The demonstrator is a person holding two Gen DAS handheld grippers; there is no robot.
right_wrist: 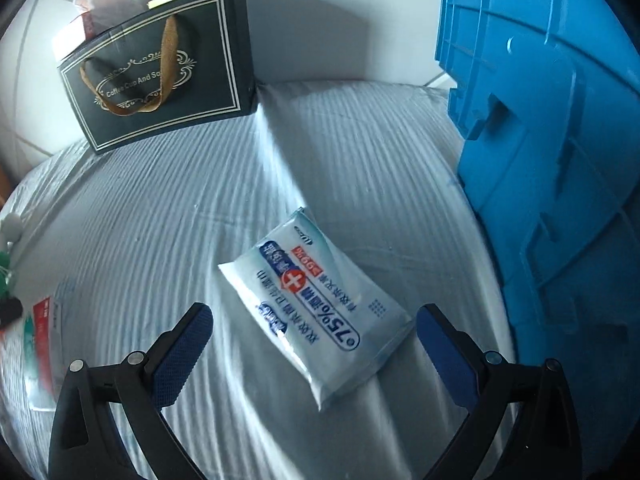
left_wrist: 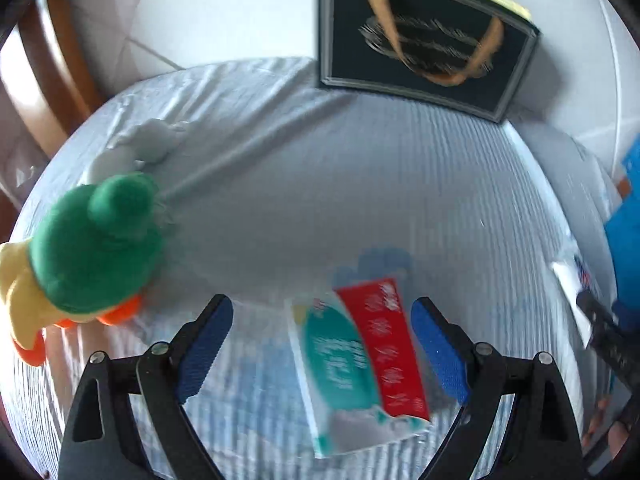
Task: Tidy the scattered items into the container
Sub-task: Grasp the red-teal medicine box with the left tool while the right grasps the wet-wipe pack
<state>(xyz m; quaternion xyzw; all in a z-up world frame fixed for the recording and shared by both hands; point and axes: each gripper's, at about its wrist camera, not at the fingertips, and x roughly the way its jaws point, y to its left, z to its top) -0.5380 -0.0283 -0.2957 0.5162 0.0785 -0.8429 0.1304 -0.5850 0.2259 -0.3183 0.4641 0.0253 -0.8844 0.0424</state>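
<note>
In the left wrist view my left gripper (left_wrist: 322, 312) is open above a red, teal and white packet (left_wrist: 360, 364) lying flat on the white cloth, between the blue pads but untouched. A green and yellow plush duck (left_wrist: 84, 256) lies to its left. In the right wrist view my right gripper (right_wrist: 314, 320) is open over a white wet-wipe pack (right_wrist: 316, 316) with blue and red print; the pads do not press on it. The blue plastic crate (right_wrist: 552, 168) stands just to the right.
A dark gift bag (right_wrist: 160, 76) with gold ribbon handles stands at the back of the cloth-covered table (right_wrist: 160, 220). A small grey-white soft item (left_wrist: 140, 148) lies behind the duck. A wooden chair frame (left_wrist: 44, 92) shows beyond the left edge.
</note>
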